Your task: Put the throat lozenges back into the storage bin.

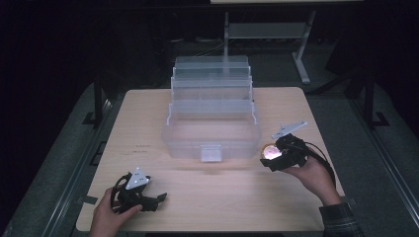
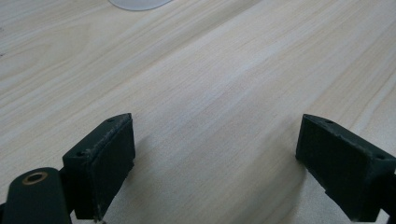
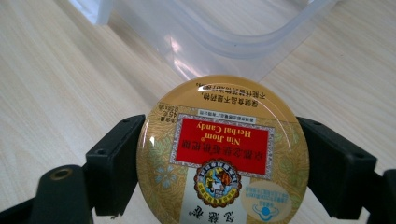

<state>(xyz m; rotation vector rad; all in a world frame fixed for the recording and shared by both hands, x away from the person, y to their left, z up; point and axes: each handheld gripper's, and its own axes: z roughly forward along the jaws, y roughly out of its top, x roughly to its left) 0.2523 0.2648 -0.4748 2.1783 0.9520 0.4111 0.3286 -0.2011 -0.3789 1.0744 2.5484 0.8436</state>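
A round gold candy tin (image 3: 224,154) with a red label sits between the two black jaws of my right gripper (image 3: 224,163), which is shut on its rim. In the high view that right gripper (image 1: 273,155) holds the tin (image 1: 270,151) just off the front right corner of a clear plastic tiered organizer box (image 1: 212,113) whose trays stand fanned open. The box's near corner (image 3: 243,32) lies right behind the tin. My left gripper (image 1: 157,200) rests low at the table's front left, jaws wide apart over bare wood (image 2: 215,154).
The light wooden table (image 1: 148,113) carries the box at its middle. A latch tab (image 1: 210,153) sticks out from the box's front wall. Dark floor and a metal stand (image 1: 301,59) lie beyond the far edge.
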